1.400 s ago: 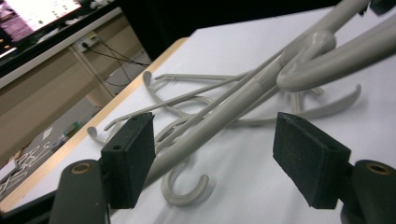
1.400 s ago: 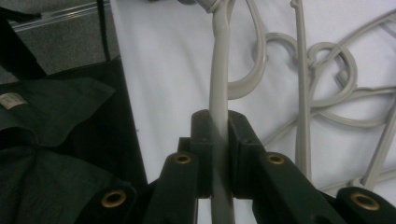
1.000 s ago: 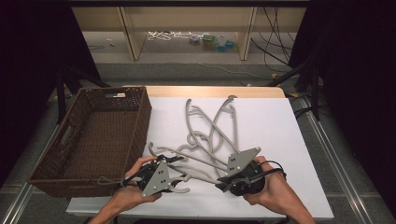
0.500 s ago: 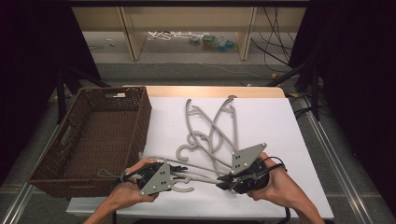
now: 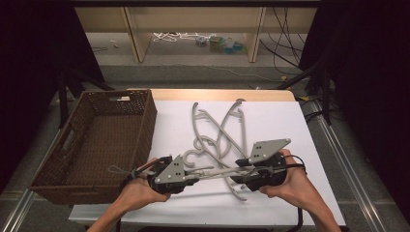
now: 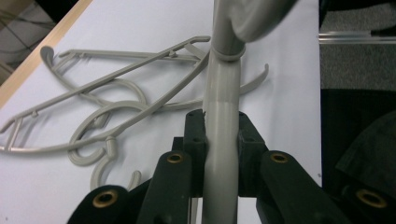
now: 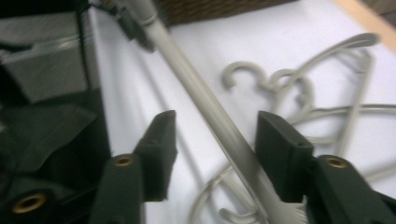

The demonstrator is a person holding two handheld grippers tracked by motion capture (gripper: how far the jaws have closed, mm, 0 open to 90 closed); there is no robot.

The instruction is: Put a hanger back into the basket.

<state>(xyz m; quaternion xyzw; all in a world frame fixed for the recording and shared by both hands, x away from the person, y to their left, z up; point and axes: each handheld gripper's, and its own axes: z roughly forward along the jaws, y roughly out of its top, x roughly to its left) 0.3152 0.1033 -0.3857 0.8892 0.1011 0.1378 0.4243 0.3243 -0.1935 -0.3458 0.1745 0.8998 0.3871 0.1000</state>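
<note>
Far left on my screen is the brown wicker basket (image 5: 104, 140), sitting half off the white table (image 5: 290, 125), nothing in it that I can make out. Just right of its near corner is my left gripper (image 5: 193, 178), and it's clamped tight on one arm of a grey plastic hanger (image 5: 220, 171). In the left gripper view the hanger (image 6: 219, 135) runs straight up between the two black pads (image 6: 194, 135), and both are pressing on it, so it's pinched solid.

Moving right, that same hanger stretches level across the gap toward my right gripper (image 5: 241, 175). Its jaws have just been opening: in the right gripper view the hanger (image 7: 219, 121) passes diagonally between the pads (image 7: 161, 140) with white table showing on both sides. So they're spread, with the hanger between them but not gripped.

Behind both grippers, around the middle of the table, is the rest of the grey hanger pile (image 5: 217, 125), tangled and overlapping, hooks curling toward the near side.
</note>
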